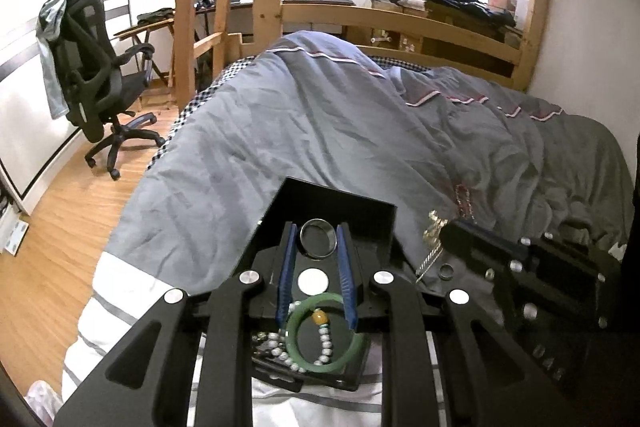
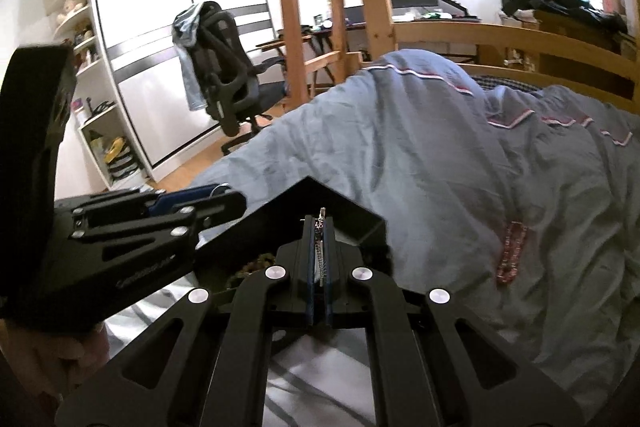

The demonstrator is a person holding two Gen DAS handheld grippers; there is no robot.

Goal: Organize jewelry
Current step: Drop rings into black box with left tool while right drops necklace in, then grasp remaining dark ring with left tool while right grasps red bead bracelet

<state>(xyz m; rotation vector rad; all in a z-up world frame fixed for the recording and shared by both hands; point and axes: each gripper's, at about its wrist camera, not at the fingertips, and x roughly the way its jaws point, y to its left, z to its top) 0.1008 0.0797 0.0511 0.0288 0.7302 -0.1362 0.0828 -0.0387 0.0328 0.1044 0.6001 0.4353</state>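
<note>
Left gripper (image 1: 318, 231): your jaws stand moderately apart around a dark metal ring (image 1: 318, 238); contact with the blue pads (image 1: 345, 267) cannot be told. It hangs over the black jewelry box (image 1: 340, 203) on the bed's grey duvet (image 1: 300, 131). Toward 6 o'clock, the box holds a green jade bangle (image 1: 326, 337) and a pale bead bracelet (image 1: 298, 347).

Right gripper (image 2: 320, 227): your jaws are nearly closed, pinching a silver chain (image 2: 320, 251) above the box's corner.
</note>
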